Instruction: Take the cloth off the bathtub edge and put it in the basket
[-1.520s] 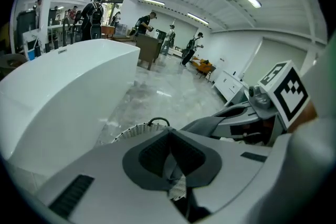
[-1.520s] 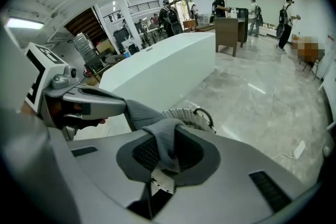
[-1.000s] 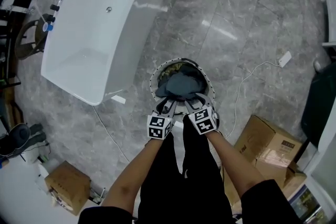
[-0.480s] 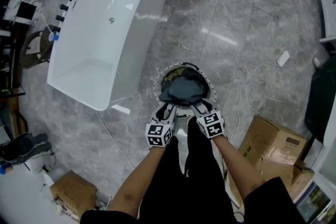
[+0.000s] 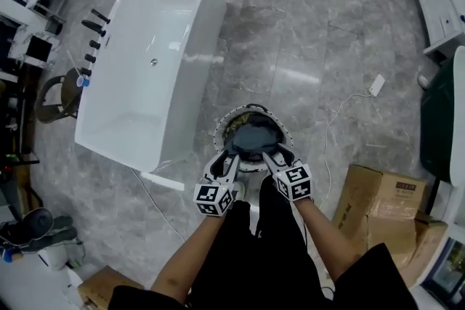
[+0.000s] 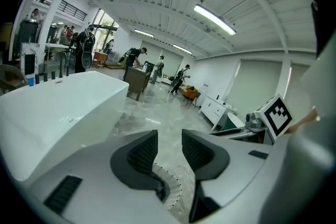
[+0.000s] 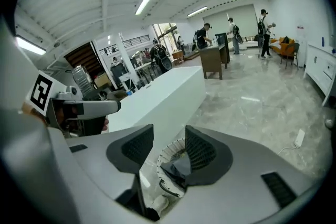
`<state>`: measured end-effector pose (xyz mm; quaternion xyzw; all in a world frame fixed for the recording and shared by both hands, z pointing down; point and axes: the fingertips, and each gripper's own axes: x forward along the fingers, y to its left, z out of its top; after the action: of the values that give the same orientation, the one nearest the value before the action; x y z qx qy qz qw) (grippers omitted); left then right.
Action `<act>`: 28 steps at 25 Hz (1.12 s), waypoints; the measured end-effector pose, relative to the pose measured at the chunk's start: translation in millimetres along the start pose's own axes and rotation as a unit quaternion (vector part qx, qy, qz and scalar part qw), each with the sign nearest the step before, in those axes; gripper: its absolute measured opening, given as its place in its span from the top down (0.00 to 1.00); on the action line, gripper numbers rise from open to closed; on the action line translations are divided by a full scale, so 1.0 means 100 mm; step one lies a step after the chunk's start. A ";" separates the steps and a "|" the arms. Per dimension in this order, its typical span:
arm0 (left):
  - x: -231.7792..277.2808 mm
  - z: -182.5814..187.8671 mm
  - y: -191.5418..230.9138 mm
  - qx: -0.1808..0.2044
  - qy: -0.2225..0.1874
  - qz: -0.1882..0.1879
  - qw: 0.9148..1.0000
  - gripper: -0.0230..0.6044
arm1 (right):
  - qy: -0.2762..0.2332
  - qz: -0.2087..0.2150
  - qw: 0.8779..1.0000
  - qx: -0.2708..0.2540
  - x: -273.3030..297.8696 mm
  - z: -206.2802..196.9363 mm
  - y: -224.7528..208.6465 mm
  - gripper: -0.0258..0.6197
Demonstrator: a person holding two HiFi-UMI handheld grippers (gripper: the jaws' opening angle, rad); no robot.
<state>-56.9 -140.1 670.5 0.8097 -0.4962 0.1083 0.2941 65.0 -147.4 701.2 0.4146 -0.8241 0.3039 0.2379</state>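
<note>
The dark grey cloth lies bunched inside the round white basket on the floor, beside the near end of the white bathtub. My left gripper hovers over the basket's near rim, open, nothing between its pads. My right gripper is beside it, open and empty too. In the right gripper view the gripper looks down at the basket, the cloth and the tub. In the left gripper view the gripper points past the tub, with the basket's rim just below.
Cardboard boxes stand at my right and another at the lower left. A white cable with a plug runs across the grey marble floor. Black taps line the tub's far side. White cabinets stand at the right. People stand far off.
Both grippers have drawn back from the cloth toward my body, now over the basket's near rim. The cloth stays in the basket. The head view has risen and shows more floor.
</note>
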 end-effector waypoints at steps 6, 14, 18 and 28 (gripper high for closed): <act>-0.39 0.57 -0.45 0.040 -0.065 -0.032 0.997 0.74 | -0.075 -0.022 0.997 0.027 -0.57 0.46 0.33 0.65; -1.14 1.29 -0.91 0.094 -0.160 -0.082 0.979 0.84 | -0.154 -0.028 0.988 0.008 -1.18 0.95 1.00 0.65; -1.54 1.58 -0.98 0.101 -0.201 -0.099 0.969 0.87 | -0.199 -0.046 0.979 -0.007 -1.53 1.18 1.30 0.65; -2.14 1.71 -0.97 0.099 -0.215 -0.100 0.966 0.94 | -0.257 -0.068 0.964 -0.025 -1.99 1.36 1.95 0.85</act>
<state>-96.5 -49.4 397.7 0.8843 -0.4514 -0.0498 0.1082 -7.2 -42.9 418.7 0.5273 -0.8351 0.1493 0.0486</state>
